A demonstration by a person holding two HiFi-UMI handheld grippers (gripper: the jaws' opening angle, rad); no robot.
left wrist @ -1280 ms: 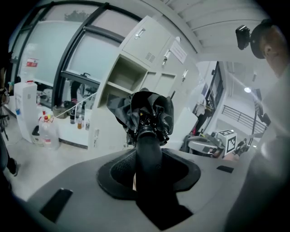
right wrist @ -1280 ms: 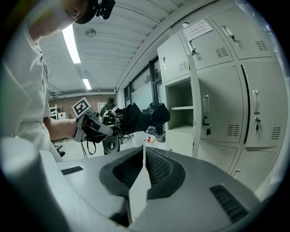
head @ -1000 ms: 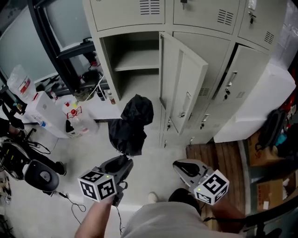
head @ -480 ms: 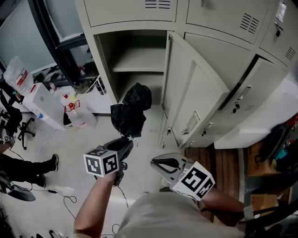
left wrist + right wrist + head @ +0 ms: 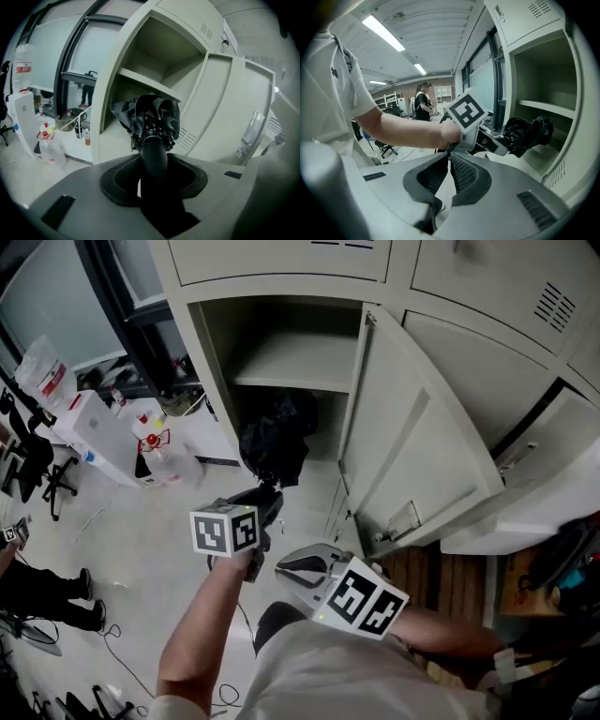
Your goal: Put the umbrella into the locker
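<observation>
The left gripper (image 5: 152, 171) is clamped on the black handle of the folded umbrella (image 5: 151, 117), which juts straight out ahead of the claw. Its bunched canopy sits at the mouth of the open locker (image 5: 211, 362), just under the shelf (image 5: 295, 362). The right gripper (image 5: 449, 173) has its pads pressed together on nothing and hangs behind and to the right of the left one, taking no part in the hold. The main risk looks to be the loose, unstrapped fabric. It bulges wider than the handle and could catch on the shelf's front edge above the claw or on the locker frame to its left, stalling the push or twisting the handle in the pads. Because the grip is at one end only, the canopy's weight may make the umbrella droop or rotate. If it is let go while most of it is outside the opening, it would probably tip back out onto the floor. The open door (image 5: 412, 446), just right of the claw, could also be knocked.
</observation>
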